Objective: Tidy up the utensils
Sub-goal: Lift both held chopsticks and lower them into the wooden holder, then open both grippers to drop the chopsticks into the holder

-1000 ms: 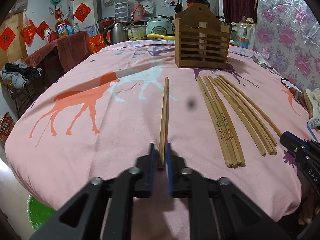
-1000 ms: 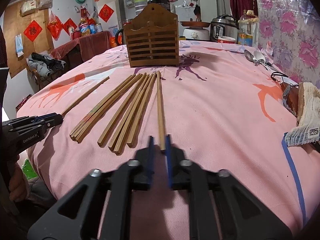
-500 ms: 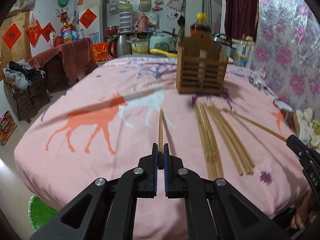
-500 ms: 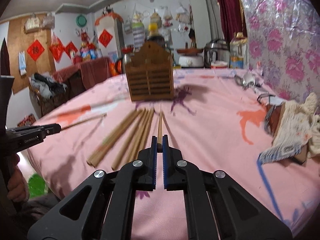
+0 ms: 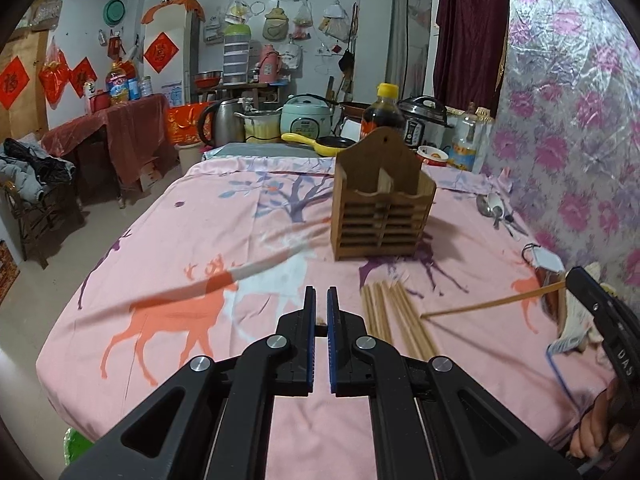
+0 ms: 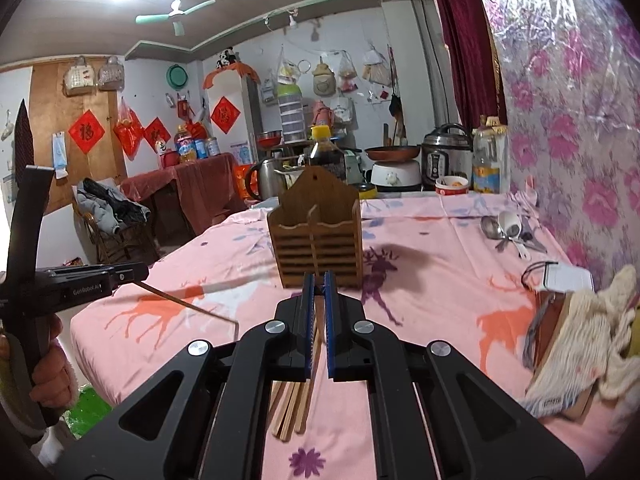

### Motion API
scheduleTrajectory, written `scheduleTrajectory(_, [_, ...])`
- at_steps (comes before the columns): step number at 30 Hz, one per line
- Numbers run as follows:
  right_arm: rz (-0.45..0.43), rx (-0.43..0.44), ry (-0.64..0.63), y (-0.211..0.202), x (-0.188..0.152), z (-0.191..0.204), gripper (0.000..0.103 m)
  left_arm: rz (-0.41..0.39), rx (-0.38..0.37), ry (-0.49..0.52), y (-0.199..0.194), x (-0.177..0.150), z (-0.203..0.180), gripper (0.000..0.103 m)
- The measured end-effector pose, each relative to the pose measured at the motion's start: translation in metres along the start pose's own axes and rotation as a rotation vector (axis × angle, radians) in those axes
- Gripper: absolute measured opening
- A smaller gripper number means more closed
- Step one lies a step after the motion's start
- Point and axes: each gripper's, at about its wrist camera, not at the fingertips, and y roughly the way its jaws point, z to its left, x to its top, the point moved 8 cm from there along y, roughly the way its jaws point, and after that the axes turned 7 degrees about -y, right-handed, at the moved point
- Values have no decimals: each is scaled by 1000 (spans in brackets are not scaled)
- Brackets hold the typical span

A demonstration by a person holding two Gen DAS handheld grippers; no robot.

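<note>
A slatted wooden utensil holder [image 5: 384, 204] [image 6: 318, 236] stands upright mid-table on the pink deer-print cloth [image 5: 180, 248]. In front of it lies a bundle of several wooden chopsticks [image 5: 396, 320] [image 6: 296, 404]. My left gripper [image 5: 320, 294] [image 6: 140, 274] is shut on one chopstick [image 6: 188, 302], held above the cloth and pointing toward the holder. My right gripper [image 6: 319, 280] [image 5: 570, 276] is shut on another chopstick [image 5: 492, 302], also in the air. From its own camera each held stick shows almost end-on between the blue pads.
Metal spoons [image 5: 492, 204] [image 6: 504, 226] lie near the floral wall. A cream cloth over a brown box [image 6: 592, 328] sits at the right edge. A dark sauce bottle [image 5: 384, 116], a kettle and cookers crowd the far end. A person's hand [image 6: 52, 376] grips the left handle.
Both grippers have risen off the cloth, each carrying one chopstick up from the table. The holder and the bundle have stayed in place.
</note>
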Motion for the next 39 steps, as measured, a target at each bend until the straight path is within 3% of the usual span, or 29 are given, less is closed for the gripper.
scheduleTrajectory(12, [-3,22,-1,30,42,-4,6,-6,-42,36,17,51,-27,6])
scheduleTrajectory(21, [-42,29,-59,61,99,1,6,-65,-69,72,33,119,-65,6])
scheduleTrajectory(28, [-212,-16,-50,83,194,-10,6,-212,-97,24,34,207,-88,6])
scheduleTrajectory(31, [-282,-51,-46,95,220,-14,6,-277,-90,-5,43,234,-89,6])
scheduleTrajectory(34, [-303,-88,-51,122,225,-18,6,-305,-58,-14,62,244,-88,6])
scheduleTrajectory(36, [-284,-105,-55,142,215,-20,6,-282,-44,-31,88,239,-84,6])
scheduleTrajectory(39, [-168,-82,-38,181,183,-27,6,-222,-20,-64,125,221,-72,6])
